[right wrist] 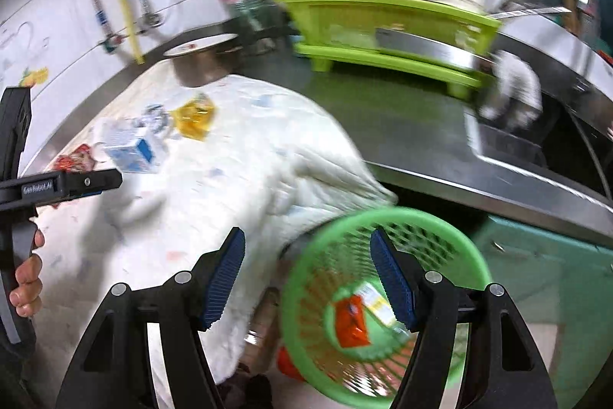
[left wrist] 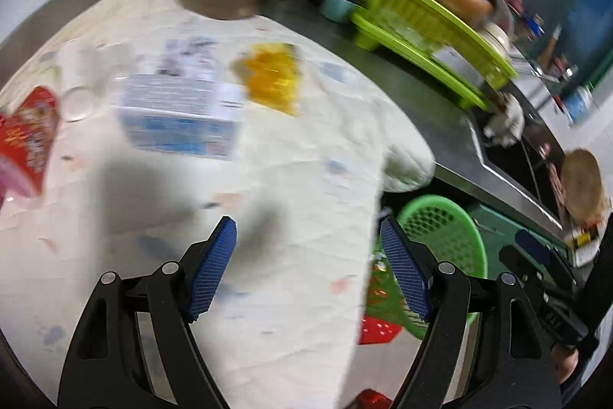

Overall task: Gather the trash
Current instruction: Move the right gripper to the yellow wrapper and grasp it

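Reaching blurred, the left gripper (left wrist: 308, 269) and right gripper (right wrist: 308, 278) have fingers spread, empty; the box (left wrist: 180, 117) and yellow wrapper (left wrist: 274, 83) lie on the table (left wrist: 421, 94), so either could overshoot the basket (right wrist: 387, 309)

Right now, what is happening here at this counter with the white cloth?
A person is collecting trash with a claw in each hand. Both the left claw and the right claw are open and hold nothing. A blue-and-white carton, a yellow wrapper and a red packet lie on the white cloth. The green basket below the counter edge already holds an orange-red wrapper.
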Demonstrator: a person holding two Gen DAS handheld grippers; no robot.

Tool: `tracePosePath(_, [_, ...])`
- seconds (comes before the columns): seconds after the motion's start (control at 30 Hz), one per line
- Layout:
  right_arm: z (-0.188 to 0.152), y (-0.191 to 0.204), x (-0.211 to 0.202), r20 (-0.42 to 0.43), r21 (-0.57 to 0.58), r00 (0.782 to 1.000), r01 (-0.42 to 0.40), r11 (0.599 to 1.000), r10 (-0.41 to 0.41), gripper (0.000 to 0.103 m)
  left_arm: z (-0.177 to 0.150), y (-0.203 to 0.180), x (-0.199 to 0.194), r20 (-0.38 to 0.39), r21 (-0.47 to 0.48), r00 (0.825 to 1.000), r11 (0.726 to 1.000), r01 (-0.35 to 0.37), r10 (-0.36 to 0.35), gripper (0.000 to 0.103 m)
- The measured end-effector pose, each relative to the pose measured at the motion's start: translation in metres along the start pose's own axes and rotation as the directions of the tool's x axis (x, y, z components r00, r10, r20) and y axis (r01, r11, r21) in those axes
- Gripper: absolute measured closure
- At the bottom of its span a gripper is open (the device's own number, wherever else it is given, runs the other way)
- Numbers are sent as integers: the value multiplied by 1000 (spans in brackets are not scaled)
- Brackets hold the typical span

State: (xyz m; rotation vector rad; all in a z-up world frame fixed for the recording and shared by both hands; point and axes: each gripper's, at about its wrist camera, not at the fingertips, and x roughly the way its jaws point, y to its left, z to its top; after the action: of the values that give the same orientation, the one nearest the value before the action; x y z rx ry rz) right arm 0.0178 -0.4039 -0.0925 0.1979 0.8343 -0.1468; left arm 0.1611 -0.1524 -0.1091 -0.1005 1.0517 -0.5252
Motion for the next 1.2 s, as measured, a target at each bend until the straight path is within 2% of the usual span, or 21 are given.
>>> tracePosePath(0.17, [32, 35, 36, -26, -42, 997, -79, 996, 78, 38, 5, 41, -15, 28, -21, 999, 999, -41, 41, 26])
tracePosePath(0.43, [71, 91, 87, -49, -114, 985, -169, 979, 164, 39, 29, 84, -15, 42, 70, 997, 995, -67, 64, 17])
tracePosePath(0.5, [80, 100, 99, -58, -108, 980, -198, 974, 193, 39, 36, 88, -13, 40, 105, 998, 993, -54, 50, 15])
tracePosePath(0.67, [107, 120, 133, -75, -93, 971, -233, 968, 226, 39, 52, 95, -7, 39, 203, 997, 976, -74, 68, 15])
tracePosePath(0.87, [132, 132, 174, -102, -24, 954, -285, 958, 281, 39, 60, 110, -6, 38, 232, 998, 971, -62, 55, 15])
tracePosePath(1.07, [145, 144, 211, -130, 1, 960, -250, 968, 248, 35, 65, 112, 0, 31, 271, 998, 961, -55, 48, 14])
tracePosePath(1.2, [149, 147, 231, -156, 2, 963, -220, 976, 217, 35, 71, 104, 7, 27, 328, 999, 944, -38, 31, 12])
